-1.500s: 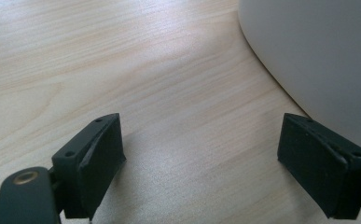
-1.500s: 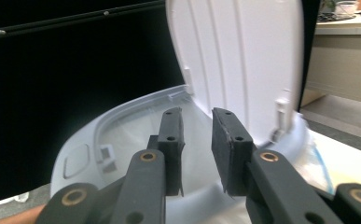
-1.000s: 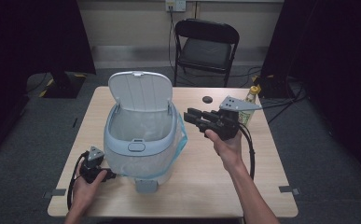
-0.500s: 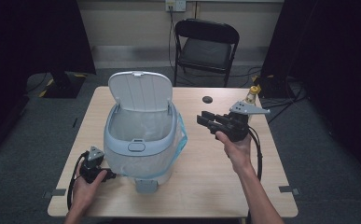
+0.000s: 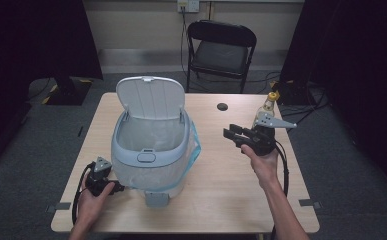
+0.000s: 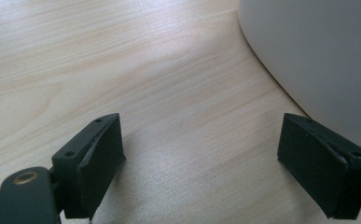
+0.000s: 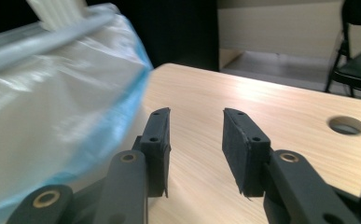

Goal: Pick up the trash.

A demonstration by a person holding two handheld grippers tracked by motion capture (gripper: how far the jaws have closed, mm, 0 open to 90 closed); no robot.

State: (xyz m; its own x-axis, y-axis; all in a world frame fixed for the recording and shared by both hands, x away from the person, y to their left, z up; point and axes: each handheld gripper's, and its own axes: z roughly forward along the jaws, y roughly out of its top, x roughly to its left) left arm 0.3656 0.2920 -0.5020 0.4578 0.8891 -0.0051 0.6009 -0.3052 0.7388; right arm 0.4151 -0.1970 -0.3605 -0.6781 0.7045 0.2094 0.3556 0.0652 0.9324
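The left gripper [image 5: 112,187] rests on the table [image 5: 221,180] with jaws spread wide and empty, the pedal bin [image 5: 151,150] just beside its right jaw. The right gripper [image 5: 231,135], held above the tabletop, has just been opening its jaws, with nothing between them; the bin's blue-edged liner bag [image 7: 52,116] bulges just left of its left jaw. Farther off, a bottle [image 5: 267,105] stands behind it.

The bin's [image 5: 151,150] foot pedal and lower front sit partly behind its own bulging liner [image 7: 52,107], which smears out of focus in the right claw view. The small bottle [image 5: 269,102] at the worktop's [image 5: 221,200] far edge is too tiny to read, half behind a grey plate.
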